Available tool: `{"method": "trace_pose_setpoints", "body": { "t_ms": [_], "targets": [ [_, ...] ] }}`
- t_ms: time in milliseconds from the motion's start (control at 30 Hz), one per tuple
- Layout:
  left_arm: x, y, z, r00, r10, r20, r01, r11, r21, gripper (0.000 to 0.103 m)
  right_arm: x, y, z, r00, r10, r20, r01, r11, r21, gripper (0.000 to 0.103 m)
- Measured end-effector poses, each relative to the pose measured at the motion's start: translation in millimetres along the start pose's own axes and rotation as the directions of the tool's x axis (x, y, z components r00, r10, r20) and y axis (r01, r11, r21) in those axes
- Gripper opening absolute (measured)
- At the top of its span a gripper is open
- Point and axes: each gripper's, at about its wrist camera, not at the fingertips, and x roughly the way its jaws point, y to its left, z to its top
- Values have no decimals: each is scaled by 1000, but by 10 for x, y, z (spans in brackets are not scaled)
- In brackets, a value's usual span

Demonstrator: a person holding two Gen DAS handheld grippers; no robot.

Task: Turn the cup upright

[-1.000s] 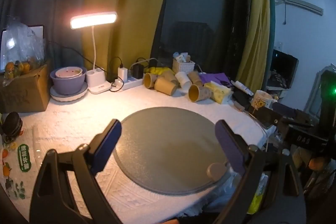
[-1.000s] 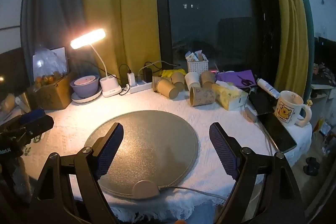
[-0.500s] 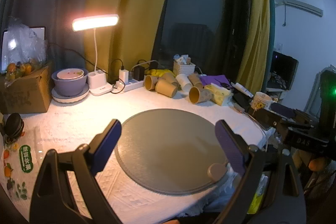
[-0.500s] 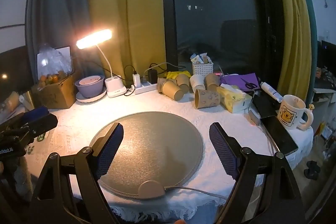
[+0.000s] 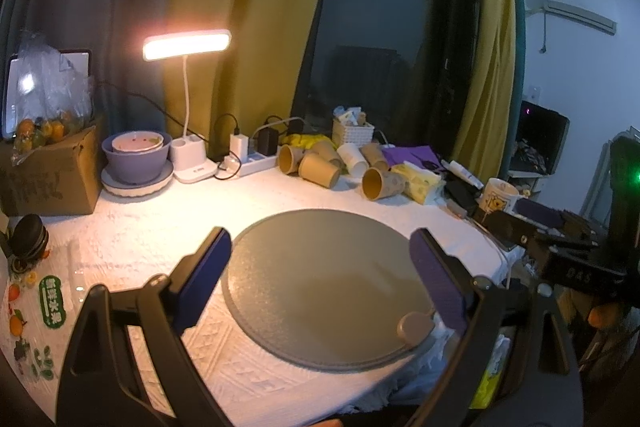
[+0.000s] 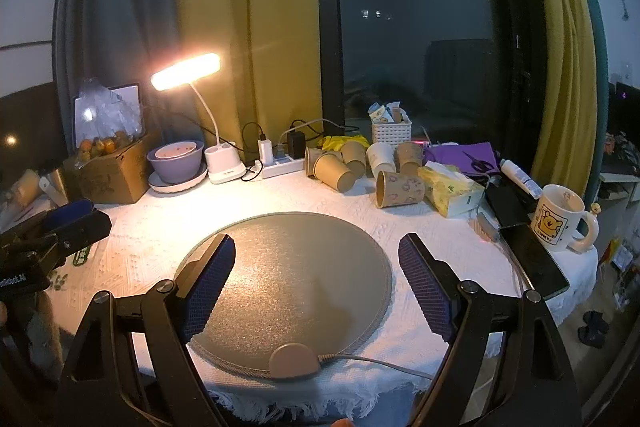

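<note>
Broadly, the worktop (image 6: pixel 152 227), draped in a white textured cloth, carries a large round grey mat (image 6: pixel 288 267) near its front edge, and nothing sits on that mat. Both tools hang above the near edge with their jaws spread wide and empty: the left gripper (image 5: pixel 320 275) frames the mat in its own view, and the right gripper (image 6: pixel 316 275) does the same. Well beyond the mat, along the back by the window, a cluster of paper cups (image 6: pixel 340 163) lies tipped among the clutter, and the patterned cup (image 6: pixel 400 189) lies on its side nearest the mat, mouth facing left, just beside a yellow tissue pack (image 6: pixel 450 191). That cup looks like the likeliest one to flip, though the task does not say which. The risk, as I judge it, lies in the crowding: reaching across could nudge the neighbouring cups so they roll, or a jaw could catch the tissue pack. A thin paper wall may also crush if squeezed hard, and a grasp near the rim could let it slip while turning. The mug (image 6: pixel 558 217) at the right edge stands close to the right tool's path.
</note>
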Motion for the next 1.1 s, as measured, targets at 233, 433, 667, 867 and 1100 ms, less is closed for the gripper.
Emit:
{"method": "trace_pose_setpoints", "body": {
  "t_ms": [233, 433, 667, 867, 1100],
  "targets": [
    [-2, -4, -3, 1000, 1, 0, -1, 1000, -1, 92, -5, -2, -8, 1000, 0, 1, 0, 1000, -1, 86],
    [0, -9, -7, 1000, 1, -1, -1, 1000, 0, 92, 4, -13, -9, 1000, 2, 0, -2, 1000, -1, 86],
    [-5, -25, -4, 1000, 2, 1, -2, 1000, 3, 92, 11, -20, -17, 1000, 1, -2, -1, 1000, 0, 86],
    [3, -21, 8, 1000, 1, 1, -1, 1000, 6, 92, 4, -43, -28, 1000, 1, -2, -1, 1000, 3, 86],
    [0, -36, -5, 1000, 1, 0, -1, 1000, 5, 92, 1, -62, -27, 1000, 0, -3, 0, 1000, 4, 86]
  ]
}}
